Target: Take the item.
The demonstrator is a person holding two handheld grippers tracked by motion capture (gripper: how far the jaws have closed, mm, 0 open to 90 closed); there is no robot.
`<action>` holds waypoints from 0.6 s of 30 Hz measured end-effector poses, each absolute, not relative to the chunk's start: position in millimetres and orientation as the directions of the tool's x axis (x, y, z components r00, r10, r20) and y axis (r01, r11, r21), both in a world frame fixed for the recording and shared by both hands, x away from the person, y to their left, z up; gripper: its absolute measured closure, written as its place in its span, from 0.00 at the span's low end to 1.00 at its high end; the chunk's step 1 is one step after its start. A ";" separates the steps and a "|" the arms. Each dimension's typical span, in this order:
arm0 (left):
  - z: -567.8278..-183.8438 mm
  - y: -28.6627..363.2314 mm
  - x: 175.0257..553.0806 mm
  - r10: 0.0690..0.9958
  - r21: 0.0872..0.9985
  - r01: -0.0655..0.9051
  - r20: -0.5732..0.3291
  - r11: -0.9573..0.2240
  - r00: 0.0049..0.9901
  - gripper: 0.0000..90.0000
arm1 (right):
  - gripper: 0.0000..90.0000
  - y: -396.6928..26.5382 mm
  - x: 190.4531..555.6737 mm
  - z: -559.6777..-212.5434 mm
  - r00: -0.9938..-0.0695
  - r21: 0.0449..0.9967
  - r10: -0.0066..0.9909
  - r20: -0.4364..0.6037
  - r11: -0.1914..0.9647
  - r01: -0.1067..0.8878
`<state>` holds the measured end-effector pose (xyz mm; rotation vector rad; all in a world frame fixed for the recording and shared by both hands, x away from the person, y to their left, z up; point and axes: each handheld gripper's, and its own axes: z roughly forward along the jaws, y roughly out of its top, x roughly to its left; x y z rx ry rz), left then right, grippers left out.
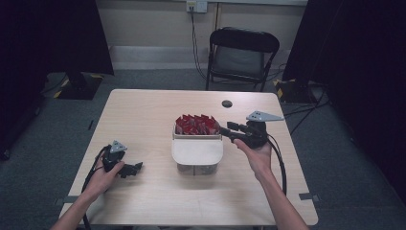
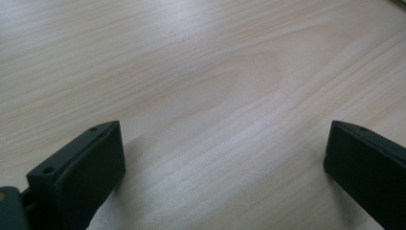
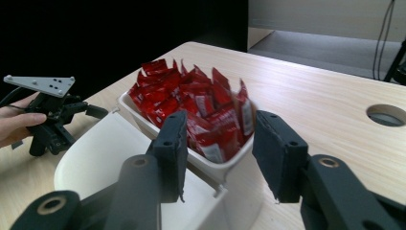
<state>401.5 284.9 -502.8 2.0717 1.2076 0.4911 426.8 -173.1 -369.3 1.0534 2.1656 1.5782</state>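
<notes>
Careful: your right tongs [image 3: 218,158], half-closed and empty at the box [image 3: 225,167] rim, could pinch several red packets [image 3: 191,105]; left tongs [image 2: 220,163] gape wide over the worktop [image 2: 201,72].

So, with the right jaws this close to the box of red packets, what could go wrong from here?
1. The red packets are heaped above the rim of the white container; a grab may knock some onto the table.
2. The right gripper straddles the rim, so its jaws may catch the wall instead of a packet and tip the container.
3. The left gripper rests apart and open, steadying nothing.
</notes>
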 end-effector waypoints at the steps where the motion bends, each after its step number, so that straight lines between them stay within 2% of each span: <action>1: -502.8 284.9 401.5 0.867 0.716 0.610 -0.015 -0.338 0.498 0.00 | 0.63 -173.1 426.8 -369.3 -0.703 0.905 0.683 0.199 0.146 0.399; 5: -502.7 285.0 401.5 0.867 0.715 0.611 -0.016 -0.339 0.499 0.00 | 0.66 -166.3 430.7 -372.0 -0.710 0.901 0.675 0.202 0.156 0.404; 18: -502.3 285.6 401.4 0.864 0.711 0.611 -0.011 -0.348 0.504 0.00 | 0.60 -151.4 441.6 -381.9 -0.688 0.887 0.696 0.206 0.165 0.432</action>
